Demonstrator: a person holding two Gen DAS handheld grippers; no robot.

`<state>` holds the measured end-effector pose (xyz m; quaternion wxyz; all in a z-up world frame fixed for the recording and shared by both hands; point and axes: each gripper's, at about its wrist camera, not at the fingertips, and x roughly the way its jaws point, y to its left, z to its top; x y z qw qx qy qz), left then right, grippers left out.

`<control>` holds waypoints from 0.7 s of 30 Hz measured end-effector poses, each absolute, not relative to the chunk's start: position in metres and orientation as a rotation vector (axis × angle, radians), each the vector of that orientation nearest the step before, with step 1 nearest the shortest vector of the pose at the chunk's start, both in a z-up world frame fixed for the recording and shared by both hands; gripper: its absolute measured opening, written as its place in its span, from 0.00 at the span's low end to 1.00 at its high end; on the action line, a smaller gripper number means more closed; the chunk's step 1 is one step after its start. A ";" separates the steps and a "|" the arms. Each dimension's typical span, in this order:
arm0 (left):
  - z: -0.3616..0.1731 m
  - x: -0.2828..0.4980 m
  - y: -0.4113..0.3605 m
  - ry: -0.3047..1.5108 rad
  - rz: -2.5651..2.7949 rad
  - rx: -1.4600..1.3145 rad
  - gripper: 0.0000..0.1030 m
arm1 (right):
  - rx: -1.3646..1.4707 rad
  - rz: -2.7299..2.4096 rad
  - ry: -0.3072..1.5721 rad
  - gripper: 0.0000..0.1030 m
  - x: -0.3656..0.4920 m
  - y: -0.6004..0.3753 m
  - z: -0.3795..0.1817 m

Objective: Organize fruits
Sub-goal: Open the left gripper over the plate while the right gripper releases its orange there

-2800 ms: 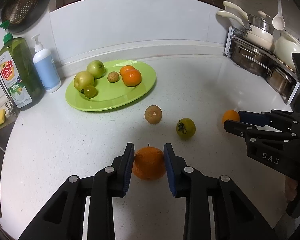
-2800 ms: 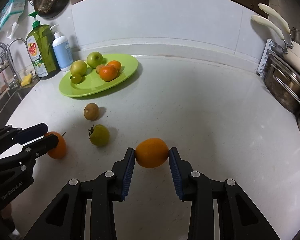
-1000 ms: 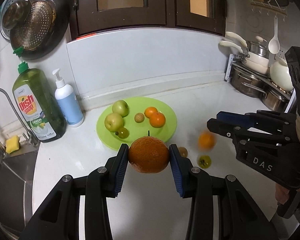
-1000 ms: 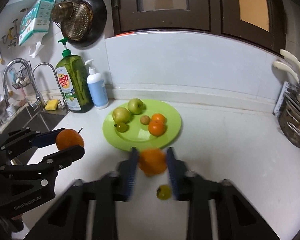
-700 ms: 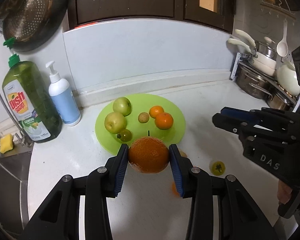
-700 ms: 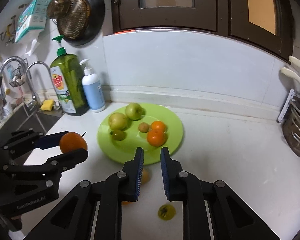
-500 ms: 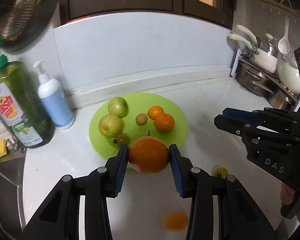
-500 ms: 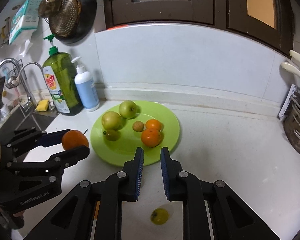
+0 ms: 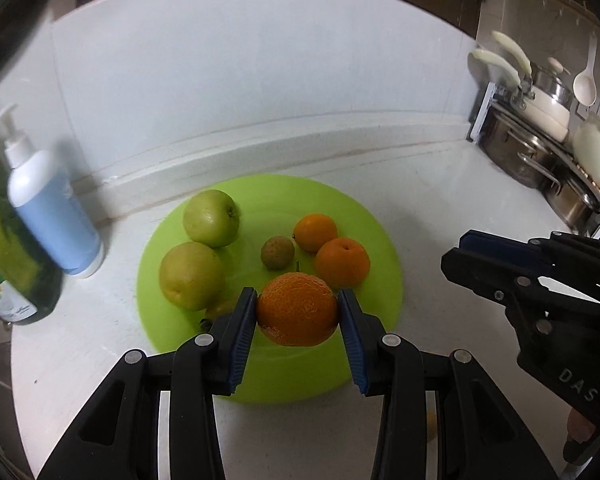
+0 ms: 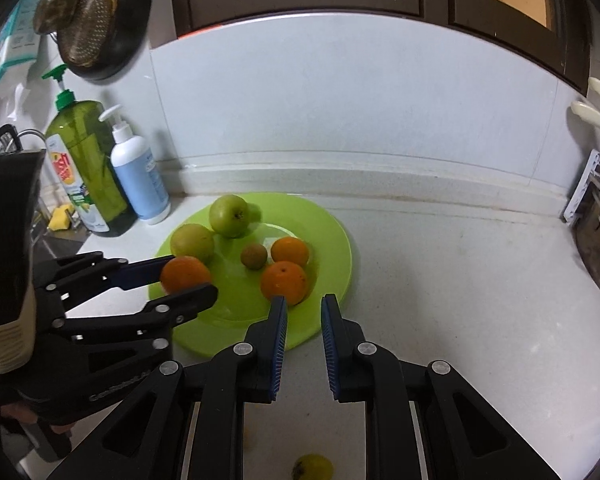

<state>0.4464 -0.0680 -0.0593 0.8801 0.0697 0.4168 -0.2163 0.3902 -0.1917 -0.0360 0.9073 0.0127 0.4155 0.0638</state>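
Your left tongs (image 9: 297,312) clamp a large orange (image 9: 297,309) between their blue pads, holding it above the near part of the lime-green plate (image 9: 376,240), which sits on the white bench (image 9: 440,200) close to the backsplash. In the right wrist view the same orange (image 10: 185,274) shows pinched between the left tongs (image 10: 188,280) over the plate's (image 10: 332,240) left edge.

On the plate you already have two green apples, one at the back (image 9: 211,218) and one nearer the left rim (image 9: 191,276), a small brownish round fruit (image 9: 277,253) in the middle, and two smaller oranges, one behind (image 9: 315,233) and one in front (image 9: 342,263), just beside each other. A further small dark-green fruit (image 9: 220,309) peeks out behind your left tongs' left finger, too hidden to name.

Your right tongs (image 10: 303,340) hang over the bench at the plate's near-right edge, jaws parted by a narrow gap with nothing between them. From the left wrist view they (image 9: 454,260) reach in from the right, beside the plate.

A small yellow-green fruit (image 10: 312,467) lies on the bench (image 10: 460,300) below your right tongs, well apart from the plate.

At the left, a green dish-soap bottle (image 10: 85,168) and a blue pump bottle (image 10: 139,176) stand by the wall; steel pots (image 9: 540,152) are racked at the right.
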 end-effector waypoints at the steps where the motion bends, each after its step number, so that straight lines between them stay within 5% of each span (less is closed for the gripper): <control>1: -0.062 0.450 -0.070 0.876 -0.456 0.149 0.40 | 0.027 0.129 0.862 0.18 0.392 -0.191 -0.037; 21: -0.037 0.437 -0.060 0.834 -0.447 0.175 0.47 | 0.040 0.134 0.860 0.18 0.387 -0.184 -0.036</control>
